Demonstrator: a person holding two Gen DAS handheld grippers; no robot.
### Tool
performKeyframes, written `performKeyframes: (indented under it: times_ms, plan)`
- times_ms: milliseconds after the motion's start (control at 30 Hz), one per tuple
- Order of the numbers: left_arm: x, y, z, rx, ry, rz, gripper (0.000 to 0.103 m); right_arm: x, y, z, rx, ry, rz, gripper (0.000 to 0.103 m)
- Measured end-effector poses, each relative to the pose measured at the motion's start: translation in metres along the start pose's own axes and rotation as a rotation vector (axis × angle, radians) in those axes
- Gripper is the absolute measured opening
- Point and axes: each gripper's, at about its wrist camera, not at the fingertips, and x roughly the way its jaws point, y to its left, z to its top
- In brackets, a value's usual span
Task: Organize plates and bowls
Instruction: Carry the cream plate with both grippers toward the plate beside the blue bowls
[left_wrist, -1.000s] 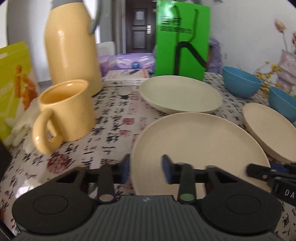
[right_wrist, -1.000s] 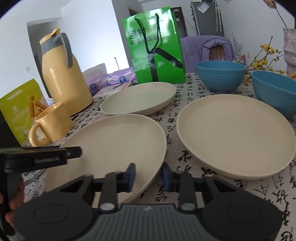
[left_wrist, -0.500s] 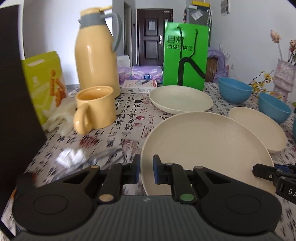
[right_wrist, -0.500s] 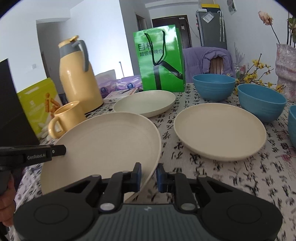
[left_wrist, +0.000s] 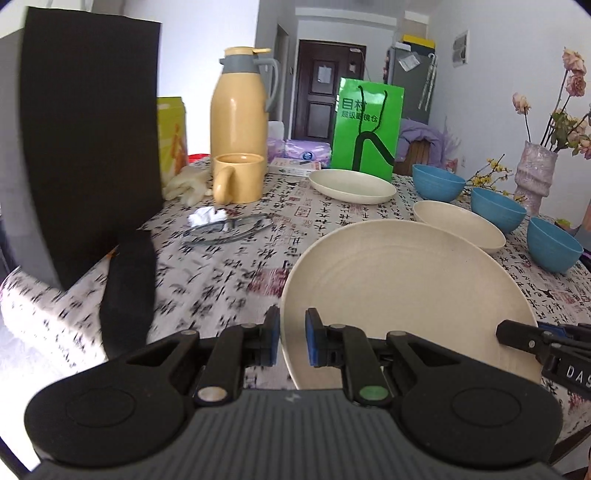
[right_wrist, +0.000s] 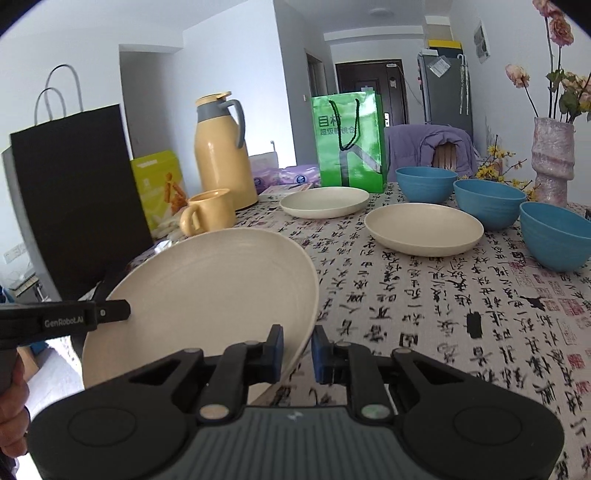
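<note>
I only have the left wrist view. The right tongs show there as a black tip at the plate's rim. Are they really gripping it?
Observer: Yes. In the right wrist view the plate's rim sits pinched between the blue pads of the right tongs.
Operator: What holds the left tongs?
Observer: A hand at that view's left edge grips the handle of the left tongs.
Operator: Does the black bag have handles?
Observer: Yes, two pale loop handles stand above the bag.
</note>
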Motion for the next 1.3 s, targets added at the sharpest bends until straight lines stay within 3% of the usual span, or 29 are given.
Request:
performKeyframes:
  times_ms: [367, 667, 1300]
  plan:
    - [-0.014, -0.016, -0.007, 0.001, -0.005, -0.017, 0.015, -0.021, -0.012, -0.008, 0.017, -0.022, -0.023, 0.016]
    - [0.008, -0.06, -0.002, 0.017, 0.024, -0.084, 0.015, -0.025, -0.055, -0.005, 0.034, -0.034, -0.097, 0.016]
    - [0.099, -0.27, -0.002, 0.108, 0.141, -0.367, 0.015, -0.043, -0.26, -0.007, 0.183, -0.01, -0.418, 0.016]
